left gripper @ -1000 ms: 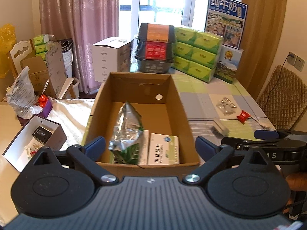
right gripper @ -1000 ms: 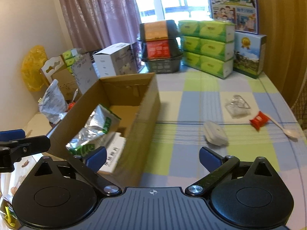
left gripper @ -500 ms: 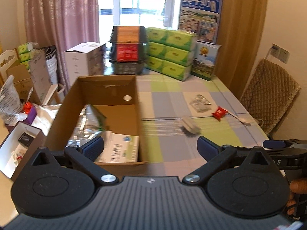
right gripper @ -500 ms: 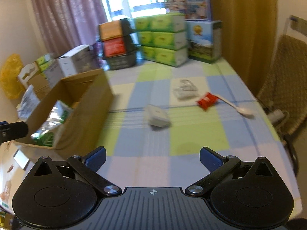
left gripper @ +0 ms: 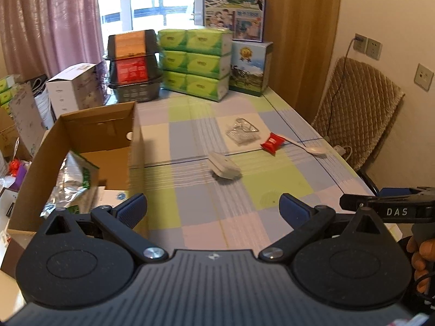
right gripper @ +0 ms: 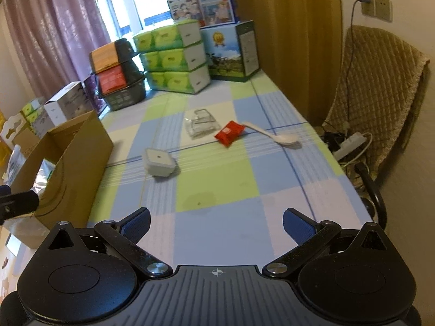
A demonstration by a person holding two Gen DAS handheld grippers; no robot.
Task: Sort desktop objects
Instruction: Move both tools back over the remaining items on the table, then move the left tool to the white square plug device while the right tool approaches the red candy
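The small grey-white square plastic gadget with rounded corners (right gripper: 159, 162) lies flat on the checked tablecloth (right gripper: 217, 179), a little way off the open brown cardboard box (right gripper: 68, 160) and nearest to both grippers of the loose items. It looks light, rigid and smooth, so a pinch across two opposite side edges should suit it best; the top may be slippery. Beyond it lie a crinkled clear plastic packet (right gripper: 200, 125), a red foil sachet (right gripper: 229, 132) and a white plastic spoon (right gripper: 274, 133), the sachet's end touching the spoon's handle. All three seem light, the packet and sachet soft.

The left gripper (left gripper: 212, 208) and right gripper (right gripper: 216, 224) both hover spread wide, grasping nothing.

The left wrist view looks into the box, showing a silver-green foil bag (left gripper: 71, 182) and a white carton (left gripper: 114, 197) already inside; the right wrist view shows only a corner of the bag, but gives the gadget's top face squarely.
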